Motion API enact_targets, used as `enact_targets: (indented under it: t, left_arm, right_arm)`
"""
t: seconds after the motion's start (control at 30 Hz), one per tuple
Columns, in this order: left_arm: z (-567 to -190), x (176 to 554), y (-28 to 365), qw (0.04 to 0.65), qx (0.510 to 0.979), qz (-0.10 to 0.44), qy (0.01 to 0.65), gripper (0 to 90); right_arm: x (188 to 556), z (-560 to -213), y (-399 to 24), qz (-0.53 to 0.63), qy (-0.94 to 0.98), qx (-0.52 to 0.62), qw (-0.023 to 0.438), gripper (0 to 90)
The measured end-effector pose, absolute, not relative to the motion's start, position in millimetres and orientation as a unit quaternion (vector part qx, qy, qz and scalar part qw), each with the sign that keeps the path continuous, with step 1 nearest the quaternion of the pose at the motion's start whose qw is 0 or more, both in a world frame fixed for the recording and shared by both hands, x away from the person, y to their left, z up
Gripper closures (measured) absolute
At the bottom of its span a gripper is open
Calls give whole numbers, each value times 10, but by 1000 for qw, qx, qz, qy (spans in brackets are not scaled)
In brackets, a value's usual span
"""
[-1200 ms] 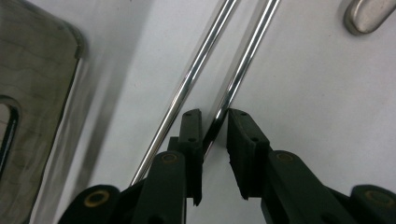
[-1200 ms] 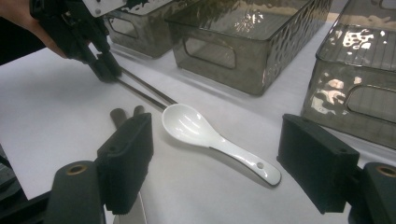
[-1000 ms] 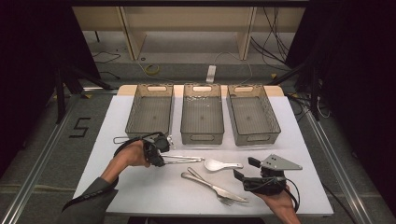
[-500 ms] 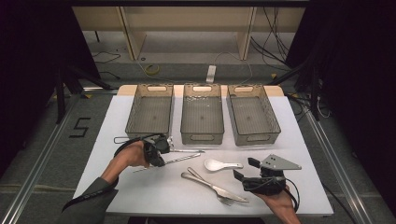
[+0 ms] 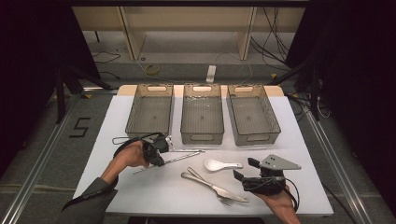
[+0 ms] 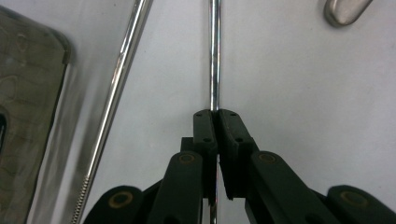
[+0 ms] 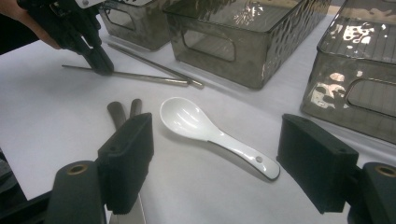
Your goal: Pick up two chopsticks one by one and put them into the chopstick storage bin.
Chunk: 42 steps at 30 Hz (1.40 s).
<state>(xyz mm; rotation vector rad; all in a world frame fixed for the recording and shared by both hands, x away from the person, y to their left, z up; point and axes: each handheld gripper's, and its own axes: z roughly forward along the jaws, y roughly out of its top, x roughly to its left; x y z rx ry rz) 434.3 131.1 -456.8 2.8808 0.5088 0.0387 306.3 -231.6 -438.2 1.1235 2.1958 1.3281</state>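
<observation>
White table top (image 5: 140, 196) under a dark room, three smoked mesh bins along the far edge: left bin (image 5: 150, 111), middle bin (image 5: 201, 114), right bin (image 5: 252, 114), all without cutlery as far as you can see. Your left gripper (image 5: 156, 151) has just finished closing and is pinched tight on one metal chopstick (image 6: 214, 56), low on the table just in front of the left bin. The second chopstick (image 6: 116, 88) lies close beside it at a slight angle, untouched. Main risk: the grip sits near one end of a thin, slick rod, so on lift the long free end may droop, swivel in the pads, or slide out. It could also sweep the second chopstick and roll it toward the bin wall. A tilted stick could catch a bin's rim on the way in, so lift slowly and keep it level. Your right gripper (image 5: 254, 179) sits spread wide and holds nothing, aimed at the white ceramic spoon (image 7: 210, 130); the knife (image 5: 219, 189) and fork (image 5: 205, 184) lie crossed just left of it. If you close now you may clip the knife under the near jaw.
</observation>
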Motion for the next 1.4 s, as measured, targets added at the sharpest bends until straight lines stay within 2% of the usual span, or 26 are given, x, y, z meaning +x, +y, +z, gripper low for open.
enact_targets:
  t: [0.37,0.7,0.97,1.4]
  left_arm:
    - [-4283,4254,1343,152,974,8,170,857]
    - [-3919,4251,1435,236,950,26,204,857]
    - [-3767,4472,1594,289,918,52,265,857]
    - [-3558,4913,1820,310,878,106,349,857]
  right_arm:
    - [3065,-4392,-2318,464,773,399,167,278]
    - [3074,-4398,-2326,464,771,403,165,278]
    - [3078,-4401,-2340,465,768,408,165,278]
    - [3090,-4407,-2348,470,766,409,160,279]
